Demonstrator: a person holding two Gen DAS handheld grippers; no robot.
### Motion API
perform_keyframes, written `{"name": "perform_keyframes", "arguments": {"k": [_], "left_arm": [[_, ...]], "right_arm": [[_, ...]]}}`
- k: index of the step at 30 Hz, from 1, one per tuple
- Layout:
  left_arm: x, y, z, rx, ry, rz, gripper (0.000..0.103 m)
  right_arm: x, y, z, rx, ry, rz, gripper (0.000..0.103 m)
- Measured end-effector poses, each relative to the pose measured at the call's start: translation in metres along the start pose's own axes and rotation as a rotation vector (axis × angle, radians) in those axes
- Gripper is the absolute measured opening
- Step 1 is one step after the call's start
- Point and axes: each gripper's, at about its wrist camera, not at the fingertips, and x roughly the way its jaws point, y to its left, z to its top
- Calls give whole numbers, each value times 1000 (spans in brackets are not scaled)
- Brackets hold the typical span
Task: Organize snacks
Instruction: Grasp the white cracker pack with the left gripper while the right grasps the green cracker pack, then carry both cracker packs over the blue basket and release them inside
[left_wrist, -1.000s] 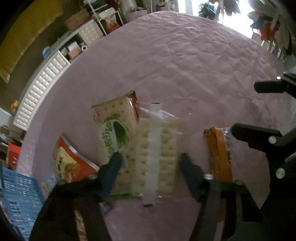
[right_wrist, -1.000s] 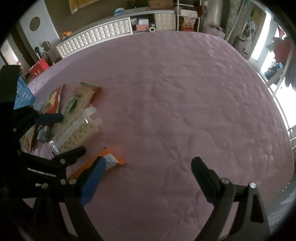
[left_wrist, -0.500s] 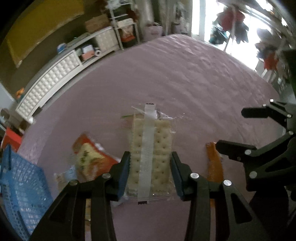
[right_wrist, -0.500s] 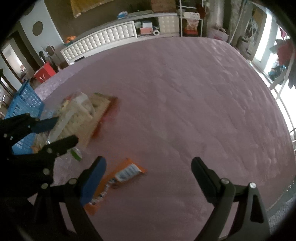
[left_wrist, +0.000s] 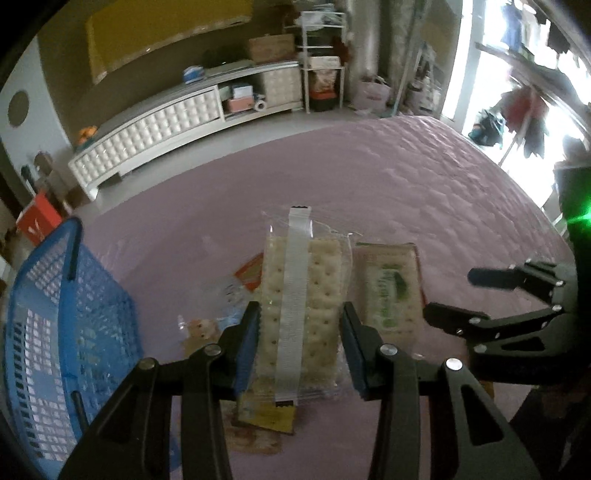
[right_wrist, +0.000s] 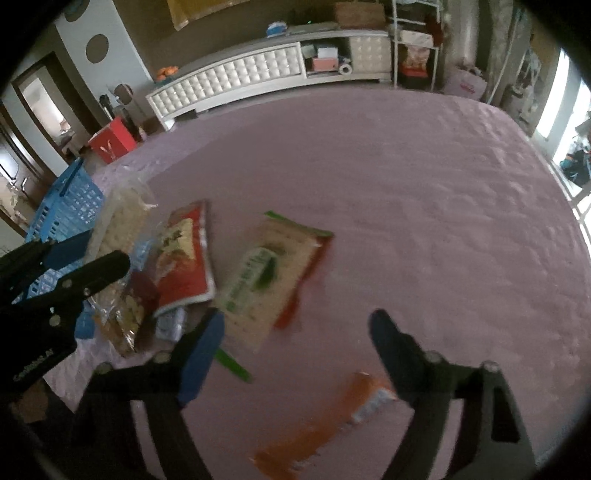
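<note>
Left wrist view: the left claw (left_wrist: 301, 339) pinches a clear pack of crackers (left_wrist: 301, 295) by its long edges, one blue pad pressed on each side, so the pack stands out ahead of the fingers and clear of the pink bedspread (left_wrist: 424, 177). Gripped across the narrow width, it should stay flat rather than fold. To the claw's left stands the blue basket (left_wrist: 48, 332) — the likely place for it. Just right of the held pack lies a green-labelled cracker pack (left_wrist: 389, 288); beneath and left of the fingers sit more wrappers, too blurred to name. The right claw (left_wrist: 476, 295) shows at the far right edge.

Right wrist view: the right claw (right_wrist: 295, 347) is spread and closing, with nothing between its fingers. An orange snack bar (right_wrist: 325, 424) lies just below it on the bedspread — probably its next pick. Ahead and left are the green-labelled pack (right_wrist: 262, 277) and a red snack bag (right_wrist: 184, 258); further left, the left claw (right_wrist: 92, 254) holds the crackers near the basket (right_wrist: 70, 199).
</note>
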Motion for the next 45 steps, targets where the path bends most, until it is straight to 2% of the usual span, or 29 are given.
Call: {"name": "perform_keyframes", "arguments": {"k": [3, 5, 7, 13, 21, 30, 31, 32, 34, 37, 45], "left_arm": [[8, 9, -2, -13, 3, 8, 40], [11, 12, -4, -11, 1, 6, 40], [13, 16, -6, -10, 3, -7, 40], [16, 28, -11, -38, 2, -26, 40], [18, 39, -18, -72, 5, -39, 40], [19, 44, -25, -100, 11, -42, 40], [20, 44, -26, -103, 12, -43, 40], [19, 44, -27, -103, 13, -43, 40], [17, 42, -27, -102, 11, -46, 40], [11, 41, -31, -103, 5, -46, 40], [-22, 39, -31, -103, -34, -53, 40]], "right_arm": [[16, 6, 6, 32, 38, 13, 76], [27, 9, 8, 53, 65, 3, 70], [35, 11, 10, 70, 85, 7, 68], [48, 17, 16, 86, 112, -37, 68], [53, 35, 26, 4, 121, -117, 70], [60, 43, 27, -42, 111, -145, 72], [59, 43, 26, -56, 103, -150, 69], [56, 44, 23, -73, 89, -157, 59], [49, 44, 18, -86, 76, -155, 54], [41, 34, 12, -57, 83, -125, 54], [1, 32, -3, -55, 45, -122, 54]]}}
